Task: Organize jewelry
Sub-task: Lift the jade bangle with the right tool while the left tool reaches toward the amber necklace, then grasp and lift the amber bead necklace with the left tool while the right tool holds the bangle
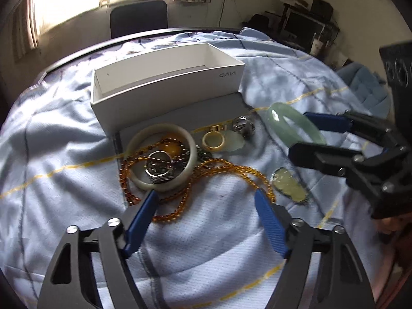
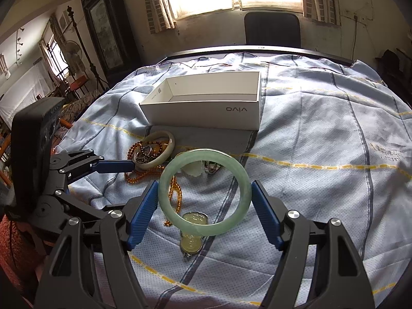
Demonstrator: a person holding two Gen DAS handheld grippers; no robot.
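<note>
Right tool [image 2: 204,193] clamps green bangle [image 2: 204,191], lifted above cloth [image 2: 309,180] | left tool [image 1: 206,200] wide apart, empty, over amber beads [image 1: 219,170]

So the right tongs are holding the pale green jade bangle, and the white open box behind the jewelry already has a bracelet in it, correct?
Not quite. The right tongs do hold the pale green jade bangle, but the white open box looks empty in the right wrist view. The cream bangle and the amber bead necklace lie on the cloth in front of it.
</note>
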